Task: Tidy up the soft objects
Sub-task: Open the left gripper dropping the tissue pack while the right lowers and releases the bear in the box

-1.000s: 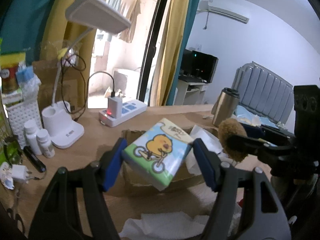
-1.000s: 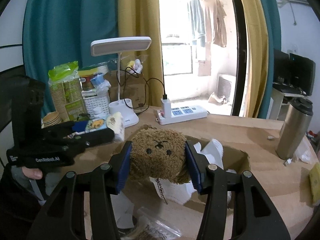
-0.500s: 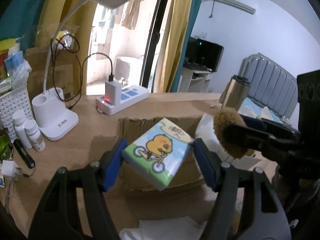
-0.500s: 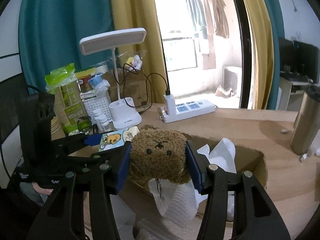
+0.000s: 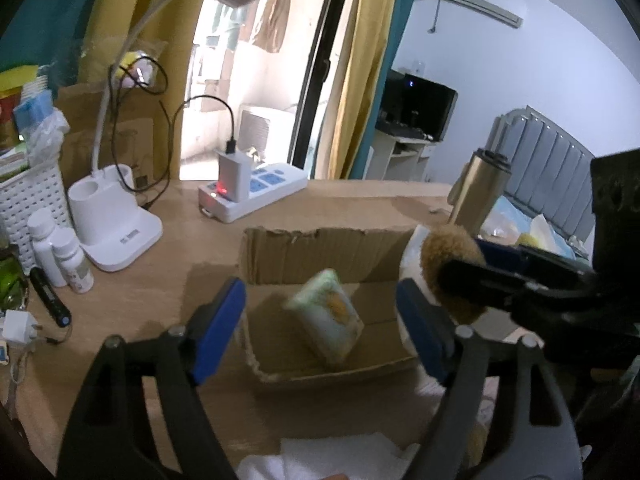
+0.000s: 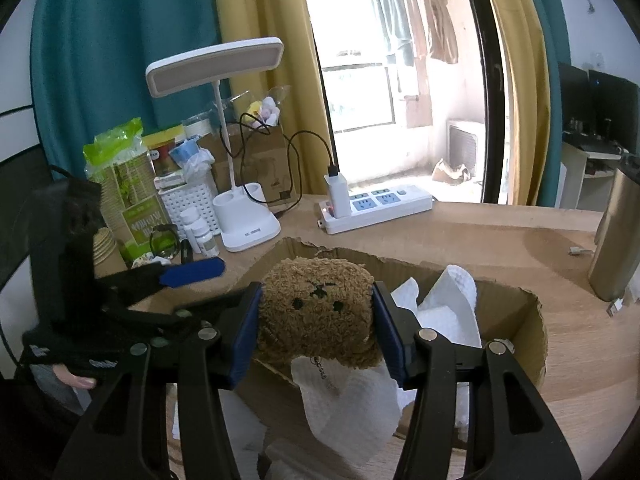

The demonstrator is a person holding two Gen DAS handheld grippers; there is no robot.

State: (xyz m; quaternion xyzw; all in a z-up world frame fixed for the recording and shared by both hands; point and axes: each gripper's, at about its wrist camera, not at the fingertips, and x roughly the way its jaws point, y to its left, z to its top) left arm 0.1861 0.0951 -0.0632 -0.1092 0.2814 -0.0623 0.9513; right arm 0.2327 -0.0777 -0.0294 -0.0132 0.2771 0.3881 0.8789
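Observation:
My left gripper [image 5: 320,320] is open and empty above the cardboard box [image 5: 316,244]. The tissue pack with a yellow duck [image 5: 326,320] is blurred inside the box, tilted, below the open jaws. My right gripper [image 6: 316,334] is shut on a brown plush bear [image 6: 316,312] and holds it over the box's near rim [image 6: 532,320]. The bear also shows at the right of the left wrist view [image 5: 448,256]. White paper towels [image 6: 448,308] lie in the box and hang below the bear.
A white desk lamp [image 6: 248,224], a power strip with charger [image 6: 376,208], white bottles [image 5: 60,252], a white basket [image 5: 28,196], a black pen [image 5: 50,296] and a steel thermos [image 5: 480,188] stand on the wooden desk. More paper towel [image 5: 340,456] lies near the front.
My left gripper has opened and let go of the tissue pack, which dropped into the box. My right gripper moved lower over the box, still holding the bear.

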